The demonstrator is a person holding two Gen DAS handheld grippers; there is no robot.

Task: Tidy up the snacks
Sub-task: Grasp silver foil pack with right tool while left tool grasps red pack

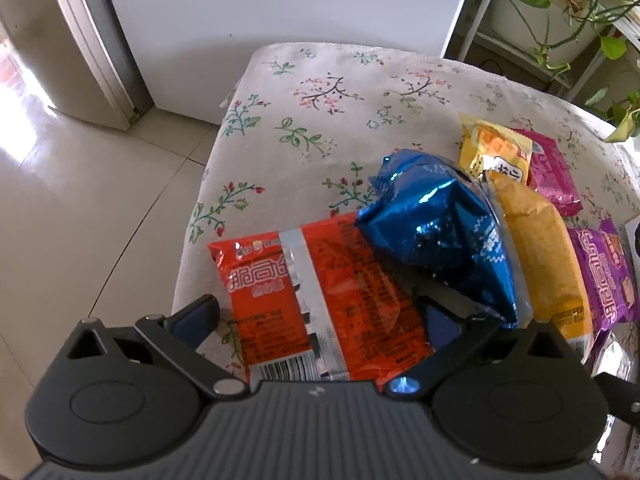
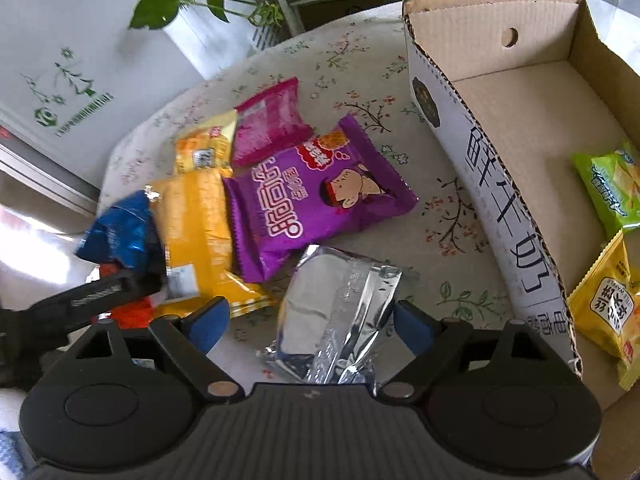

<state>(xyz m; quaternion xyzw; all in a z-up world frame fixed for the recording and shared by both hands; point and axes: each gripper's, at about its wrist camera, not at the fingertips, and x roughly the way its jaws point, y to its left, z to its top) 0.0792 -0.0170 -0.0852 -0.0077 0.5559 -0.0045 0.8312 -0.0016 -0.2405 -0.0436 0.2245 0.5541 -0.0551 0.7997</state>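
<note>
Right gripper (image 2: pixel 310 326) is spread wide w/ the crinkled silver foil snack packet (image 2: pixel 340 312) lying between its blue pads, not pinched yet as far as I can tell. Left gripper (image 1: pixel 316 314) is equally wide, straddling the flat orange-red plastic snack packet (image 1: pixel 320 300), nothing held either. Main risk on the left: the shiny blue foil bag (image 1: pixel 436 228) overlaps the orange-red packet's far corner and sits right against the inner finger — closing could catch both, or drag the blue bag onto the long yellow packet (image 1: pixel 540 260) beside it. On the right, slick puffy foil may squirt out of the pads or get gripped by a loose fold only. The purple cartoon-print packet (image 2: pixel 320 196) lies just beyond, near enough to get nudged. The open cardboard box (image 2: pixel 480 184) to the right already holds a green packet (image 2: pixel 612 188) and a yellow one (image 2: pixel 608 308) — its tall near wall could snag a low carry.
</note>
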